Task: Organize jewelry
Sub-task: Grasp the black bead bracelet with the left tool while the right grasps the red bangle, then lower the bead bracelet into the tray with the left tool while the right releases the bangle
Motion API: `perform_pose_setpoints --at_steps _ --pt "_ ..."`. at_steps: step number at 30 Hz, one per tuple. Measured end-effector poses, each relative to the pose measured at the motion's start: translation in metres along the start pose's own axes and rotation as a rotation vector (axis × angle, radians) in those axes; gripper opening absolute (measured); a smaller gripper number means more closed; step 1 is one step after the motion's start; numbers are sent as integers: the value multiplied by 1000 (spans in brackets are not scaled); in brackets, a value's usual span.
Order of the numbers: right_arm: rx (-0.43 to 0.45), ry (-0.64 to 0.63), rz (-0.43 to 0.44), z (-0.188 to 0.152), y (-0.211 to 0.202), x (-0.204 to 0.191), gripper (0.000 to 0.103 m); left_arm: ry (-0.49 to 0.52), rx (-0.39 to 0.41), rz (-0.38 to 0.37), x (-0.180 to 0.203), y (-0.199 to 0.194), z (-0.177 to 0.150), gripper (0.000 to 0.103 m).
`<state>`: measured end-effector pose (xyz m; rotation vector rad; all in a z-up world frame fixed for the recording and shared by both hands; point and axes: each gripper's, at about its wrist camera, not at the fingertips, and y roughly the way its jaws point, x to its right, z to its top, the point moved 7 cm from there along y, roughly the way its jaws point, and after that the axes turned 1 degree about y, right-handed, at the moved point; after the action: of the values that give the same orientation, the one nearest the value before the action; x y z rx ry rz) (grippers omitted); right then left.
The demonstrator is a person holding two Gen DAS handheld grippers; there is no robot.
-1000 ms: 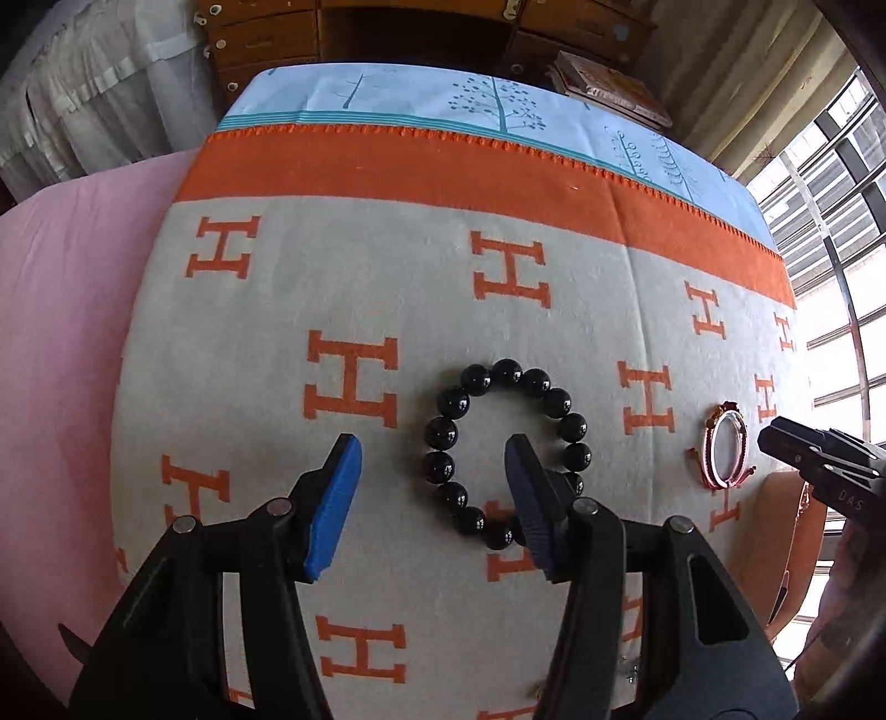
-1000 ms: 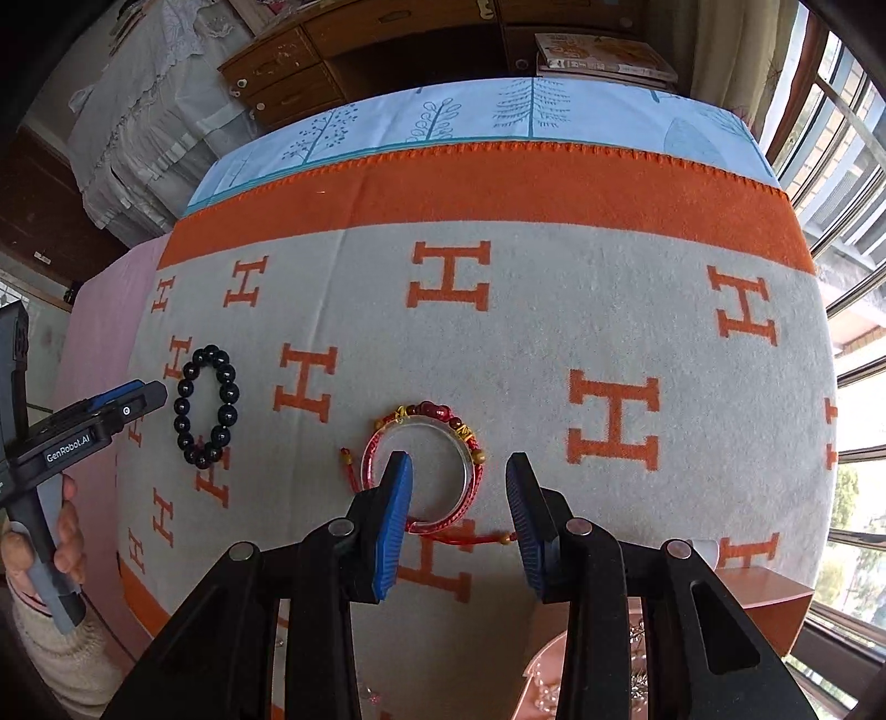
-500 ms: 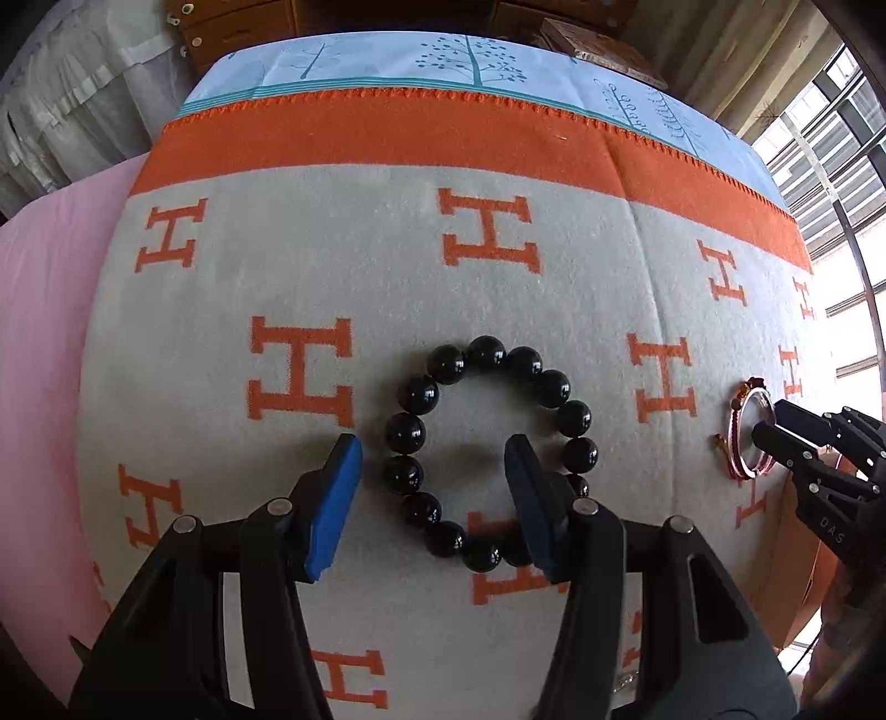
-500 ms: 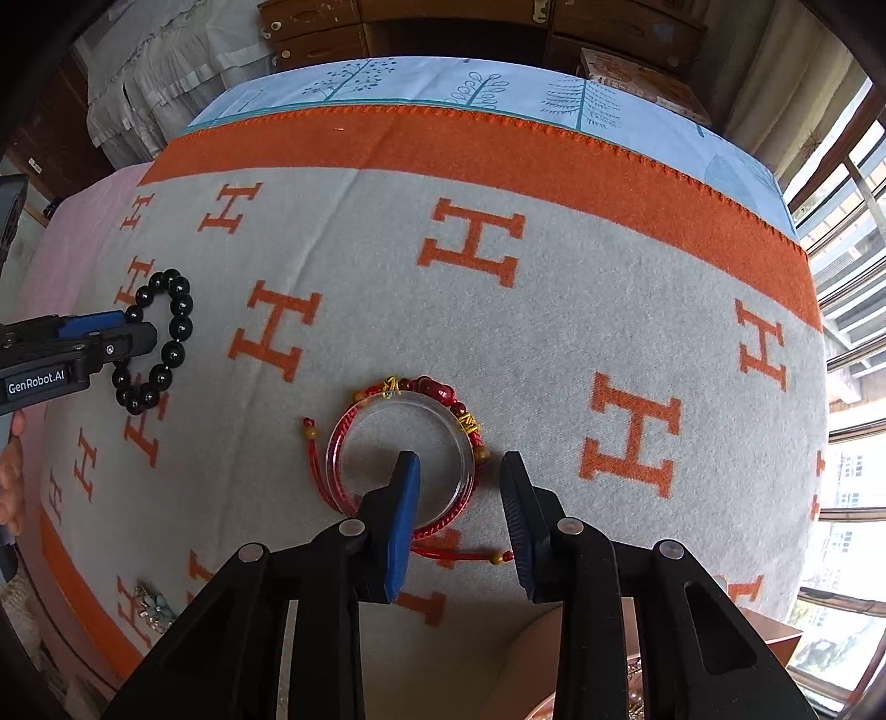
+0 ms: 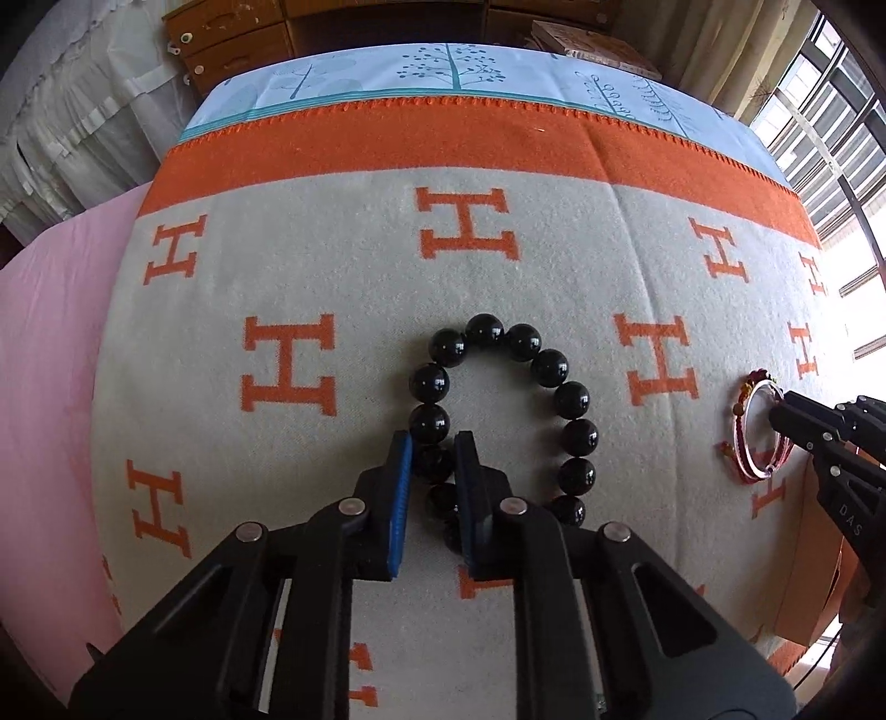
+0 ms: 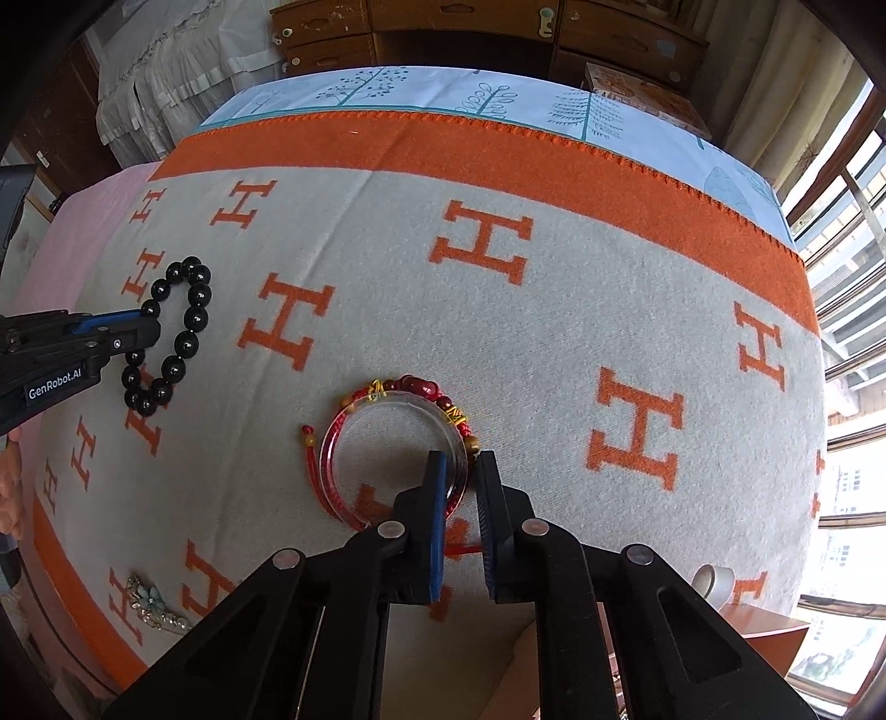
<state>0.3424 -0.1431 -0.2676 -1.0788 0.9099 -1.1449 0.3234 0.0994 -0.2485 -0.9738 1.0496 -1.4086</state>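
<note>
A black bead bracelet (image 5: 556, 368) lies on the grey blanket with orange H marks (image 5: 343, 266). My left gripper (image 5: 433, 462) is shut on beads of its left side. The bracelet also shows in the right wrist view (image 6: 191, 315), with the left gripper (image 6: 145, 328) on it. A clear bangle with a red cord bracelet (image 6: 387, 410) lies near the blanket's front. My right gripper (image 6: 458, 479) is shut on its right rim. The bangle also shows in the left wrist view (image 5: 745, 437), with the right gripper (image 5: 779, 416) on it.
A silver brooch-like piece (image 6: 149, 603) lies at the blanket's front left. An orange box (image 5: 803, 587) stands at the front right edge. A small white cup (image 6: 711, 579) sits beside it. Wooden drawers (image 6: 470, 22) stand behind the bed.
Both grippers have dropped lower and shut: the left onto the black bead bracelet's left side, the right onto the bangle's right rim.
</note>
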Motion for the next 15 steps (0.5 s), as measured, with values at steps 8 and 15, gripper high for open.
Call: perform_pose_setpoints --at_steps 8,15 --pt "32 38 58 -5 -15 -4 8 13 80 5 3 -22 -18 12" --pt "128 61 94 -13 -61 -5 8 65 193 18 24 -73 -27 12"
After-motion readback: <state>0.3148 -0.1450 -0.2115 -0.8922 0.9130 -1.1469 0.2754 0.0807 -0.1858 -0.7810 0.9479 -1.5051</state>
